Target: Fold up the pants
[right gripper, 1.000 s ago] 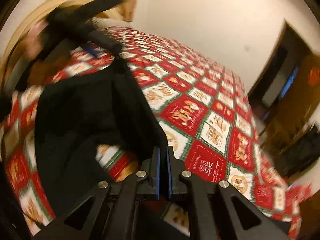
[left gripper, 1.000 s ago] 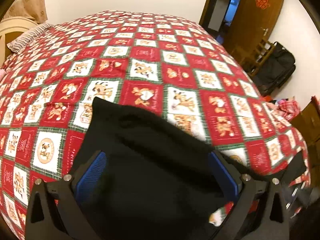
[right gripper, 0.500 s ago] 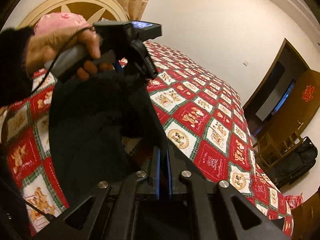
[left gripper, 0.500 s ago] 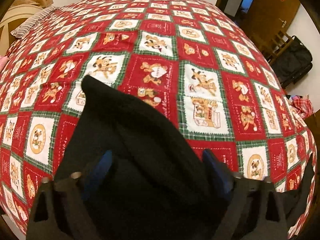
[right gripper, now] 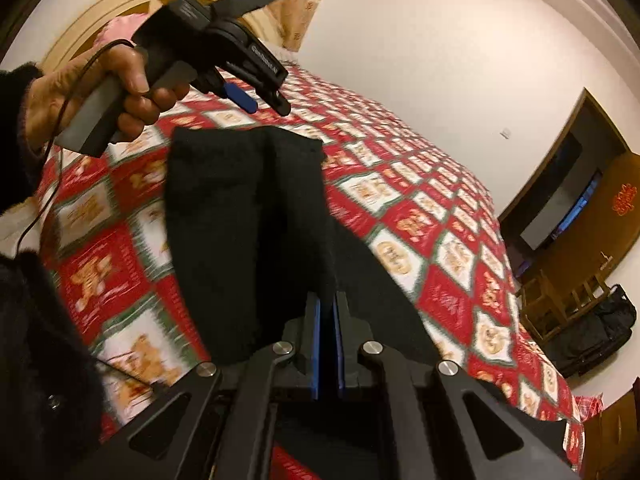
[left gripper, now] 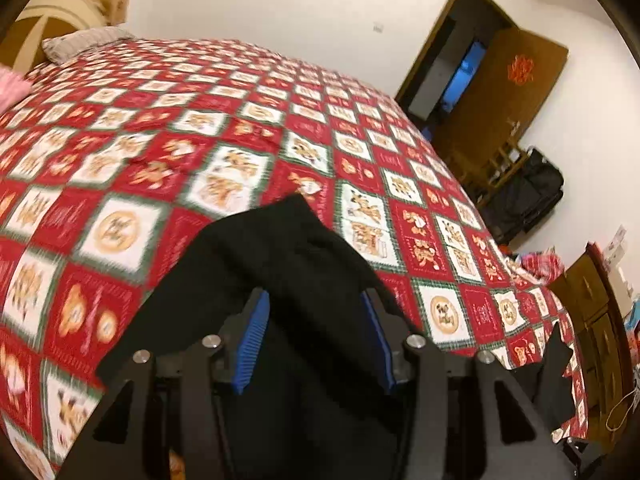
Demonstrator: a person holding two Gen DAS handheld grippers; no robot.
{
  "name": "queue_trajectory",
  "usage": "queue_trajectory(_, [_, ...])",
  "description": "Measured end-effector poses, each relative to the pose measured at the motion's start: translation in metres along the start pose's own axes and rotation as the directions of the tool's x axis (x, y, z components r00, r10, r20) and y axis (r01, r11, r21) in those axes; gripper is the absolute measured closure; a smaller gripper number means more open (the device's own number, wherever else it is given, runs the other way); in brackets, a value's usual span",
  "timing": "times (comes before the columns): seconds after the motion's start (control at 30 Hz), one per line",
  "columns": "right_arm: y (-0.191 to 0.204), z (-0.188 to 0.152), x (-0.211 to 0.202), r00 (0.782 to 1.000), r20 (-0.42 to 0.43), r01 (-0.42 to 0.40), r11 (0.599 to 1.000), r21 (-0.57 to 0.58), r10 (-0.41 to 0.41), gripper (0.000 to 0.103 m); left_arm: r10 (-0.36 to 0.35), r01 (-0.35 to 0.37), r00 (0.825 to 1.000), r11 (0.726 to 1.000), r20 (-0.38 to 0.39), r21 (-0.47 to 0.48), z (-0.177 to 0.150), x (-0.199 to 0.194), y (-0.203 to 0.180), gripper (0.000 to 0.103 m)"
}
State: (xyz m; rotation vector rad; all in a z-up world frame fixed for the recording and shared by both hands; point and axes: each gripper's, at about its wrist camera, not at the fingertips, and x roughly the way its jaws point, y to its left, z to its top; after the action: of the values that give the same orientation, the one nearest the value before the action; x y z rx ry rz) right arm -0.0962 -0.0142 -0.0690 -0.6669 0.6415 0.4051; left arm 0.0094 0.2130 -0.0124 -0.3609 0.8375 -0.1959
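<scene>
The black pants (right gripper: 248,232) lie on the near part of the bed, spread over the red, white and green patchwork quilt (left gripper: 168,148), with a folded corner of the cloth (left gripper: 296,208) reaching farthest toward the middle of the bed. In the right wrist view the right gripper (right gripper: 328,320) has its blue-padded jaws drawn narrow, pinching a raised ridge of the pants fabric between them. In the left wrist view the left gripper (left gripper: 316,320) has its blue pads (left gripper: 252,332) spread wide, with black cloth filling the gap between them; whether the pads touch the cloth cannot be told. The right wrist view shows that same tool held in the person's left hand (right gripper: 100,88), above the far left edge of the pants and clear of the fabric. A striped pillow (left gripper: 84,42) sits at the far left by the headboard (right gripper: 120,4). To the far right stand an open wooden door (left gripper: 500,92) and a black bag (left gripper: 528,196) against the wall.
</scene>
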Motion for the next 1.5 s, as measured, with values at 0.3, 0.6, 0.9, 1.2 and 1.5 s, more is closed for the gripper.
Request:
queue_trajectory(0.3, [0.039, -0.019, 0.018, 0.999, -0.039, 0.008, 0.995, -0.103, -0.012, 0.098, 0.068, -0.062, 0.992, 0.997, -0.106, 0.055, 0.02, 0.018, -0.01, 0.014])
queue_trajectory(0.6, [0.057, -0.029, 0.027, 0.998, -0.051, 0.038, 0.985, -0.168, -0.047, 0.097, 0.333, -0.268, 0.917, 0.922, -0.219, 0.278, 0.046, 0.121, -0.073, 0.012])
queue_trajectory(0.9, [0.045, -0.026, 0.022, 0.999, -0.025, 0.041, 0.993, -0.109, -0.043, 0.097, 0.446, -0.352, 0.869, 0.863, -0.217, 0.363, 0.027, 0.139, -0.056, 0.061])
queue_trajectory(1.2, [0.028, -0.017, 0.015, 0.999, 0.008, 0.036, 0.998, -0.044, -0.035, 0.097, 0.016, -0.016, 0.998, 1.0, -0.062, 0.0, 0.009, 0.037, 0.01, 0.09])
queue_trajectory(1.5, [0.04, -0.024, 0.021, 1.0, -0.029, -0.003, 0.996, -0.085, 0.0, 0.097, 0.059, -0.058, 0.998, 0.997, 0.026, -0.053, -0.028, 0.002, 0.049, 0.09])
